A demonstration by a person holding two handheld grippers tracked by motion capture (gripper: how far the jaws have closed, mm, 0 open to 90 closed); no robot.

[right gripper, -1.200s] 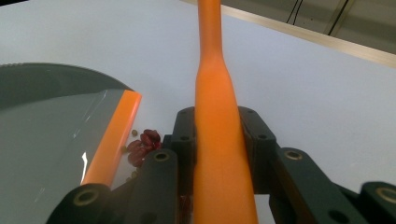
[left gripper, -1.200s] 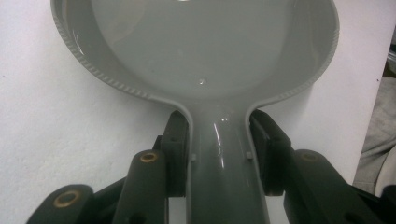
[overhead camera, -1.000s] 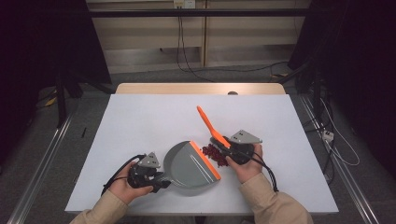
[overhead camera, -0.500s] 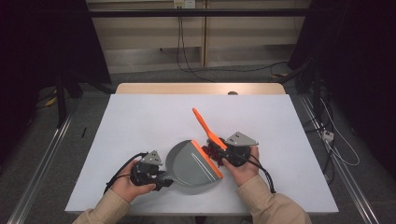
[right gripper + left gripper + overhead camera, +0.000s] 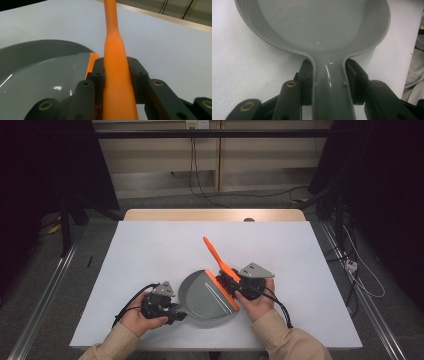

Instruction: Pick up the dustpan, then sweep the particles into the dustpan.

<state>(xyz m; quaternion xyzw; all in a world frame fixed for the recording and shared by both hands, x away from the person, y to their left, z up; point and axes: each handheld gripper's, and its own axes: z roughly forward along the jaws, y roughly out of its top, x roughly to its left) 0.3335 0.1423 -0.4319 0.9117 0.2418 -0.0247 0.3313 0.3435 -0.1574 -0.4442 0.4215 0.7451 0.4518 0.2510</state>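
White tabletop (image 5: 150, 250) is left bare toward twelve o'clock, while near its six o'clock edge the grey plastic dustpan (image 5: 207, 295) is pinched by the left gripper (image 5: 175, 312) and the orange plastic brush (image 5: 217, 257) by the right gripper (image 5: 235, 287); no writing can be read.

Dustpan (image 5: 205, 292): grey plastic, rounded pan, orange lip along its right edge, short handle pointing lower left; lies flat, lower centre of frame. Brush (image 5: 216, 255): orange handle angled up-left, bristles apparently dark red, touching the pan's lip.
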